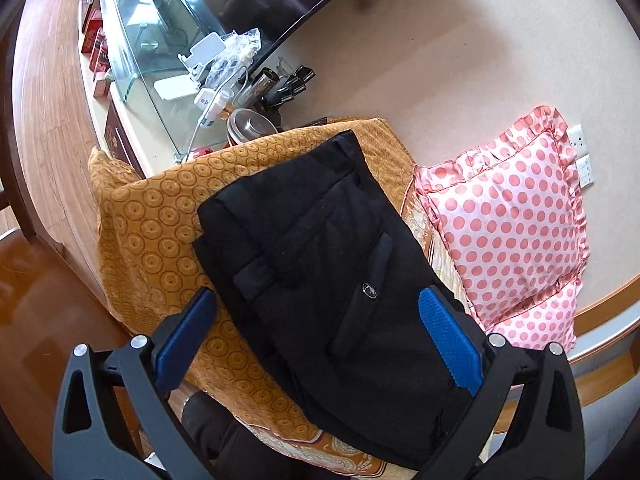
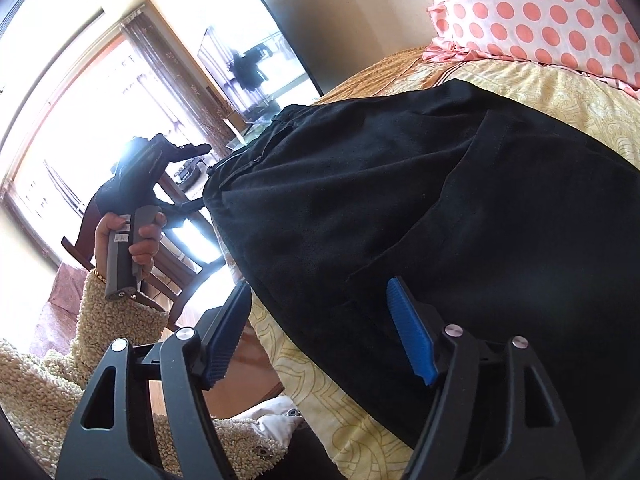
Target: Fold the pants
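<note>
Black pants (image 1: 320, 248) lie folded into a compact rectangle on a gold-patterned bedspread (image 1: 152, 216), just beside a pink polka-dot pillow (image 1: 504, 216). The left gripper (image 1: 316, 332) hovers over the near end of the pants, its blue-padded jaws spread wide apart and holding nothing. The right gripper (image 2: 316, 328) is likewise wide apart above the fabric's edge.

The near end of the folded black pants (image 1: 320, 264) is hidden behind the blue pads of the left gripper (image 1: 316, 344). The pink dotted pillow (image 2: 536, 16) is cut off by the top edge. The small things on the glass-topped shelf (image 1: 132, 36) cannot be made out. The bright window (image 2: 60, 128) is washed out.
</note>
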### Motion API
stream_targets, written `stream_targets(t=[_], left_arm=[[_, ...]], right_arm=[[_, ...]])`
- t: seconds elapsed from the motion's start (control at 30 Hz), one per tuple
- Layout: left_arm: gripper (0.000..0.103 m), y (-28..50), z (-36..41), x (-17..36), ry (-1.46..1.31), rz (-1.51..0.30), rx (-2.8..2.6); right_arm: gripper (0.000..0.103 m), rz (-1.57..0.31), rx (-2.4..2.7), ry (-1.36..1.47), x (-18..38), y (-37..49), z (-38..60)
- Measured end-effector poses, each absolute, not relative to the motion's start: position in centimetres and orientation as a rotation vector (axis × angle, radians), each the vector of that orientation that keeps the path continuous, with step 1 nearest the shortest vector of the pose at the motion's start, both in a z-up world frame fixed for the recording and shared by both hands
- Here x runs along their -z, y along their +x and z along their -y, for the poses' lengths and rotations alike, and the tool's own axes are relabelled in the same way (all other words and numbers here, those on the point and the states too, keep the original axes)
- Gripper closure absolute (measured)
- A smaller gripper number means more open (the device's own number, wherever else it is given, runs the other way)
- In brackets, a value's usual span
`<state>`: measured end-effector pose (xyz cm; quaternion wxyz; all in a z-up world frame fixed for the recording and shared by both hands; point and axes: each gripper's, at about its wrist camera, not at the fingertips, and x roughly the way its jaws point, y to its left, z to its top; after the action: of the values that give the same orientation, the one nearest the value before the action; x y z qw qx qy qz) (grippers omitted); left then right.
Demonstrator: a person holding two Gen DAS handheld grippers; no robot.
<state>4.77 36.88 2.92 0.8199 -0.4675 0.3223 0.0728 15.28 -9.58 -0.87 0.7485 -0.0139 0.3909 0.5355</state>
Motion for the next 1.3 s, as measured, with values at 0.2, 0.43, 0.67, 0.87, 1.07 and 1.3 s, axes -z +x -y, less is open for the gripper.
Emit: stream_targets(t=[0.2, 0.43, 0.67, 0.87, 1.07, 1.3], left_arm=[[0.005, 5.6, -38.4, -2.5, -1.093, -0.659, -0.161], [0.067, 6.3, -37.9, -1.9, -1.029, -0.689, -0.271], [0.086, 6.3, -35.4, -4.4, -0.882, -0.64, -0.287], [0.088, 7.2, -29.7, -10.5, -0.676, -0.581, -0.198], [0.088, 9.4, -20.6, -15.8, -0.516, -0.56, 0.001], [0.088, 12.6, -6.7, -19.1, -0.366, -0.581, 0.278]], right_arm=[[0.025, -0.843, -1.182, -0.023, 1.0, 15.2, 9.5], [0.025, -0.832, -1.19, -0.004, 1.0, 15.1, 10.0], [0.017, -0.787, -1.168, 0.035, 0.3, 14.7, 12.2], [0.005, -0.718, -1.125, 0.141, -0.7, 15.0, 17.3], [0.004, -0.66, -1.01, 0.253, -1.2, 15.5, 24.1], [0.001, -0.583, -0.895, 0.378, -1.0, 15.2, 32.0]])
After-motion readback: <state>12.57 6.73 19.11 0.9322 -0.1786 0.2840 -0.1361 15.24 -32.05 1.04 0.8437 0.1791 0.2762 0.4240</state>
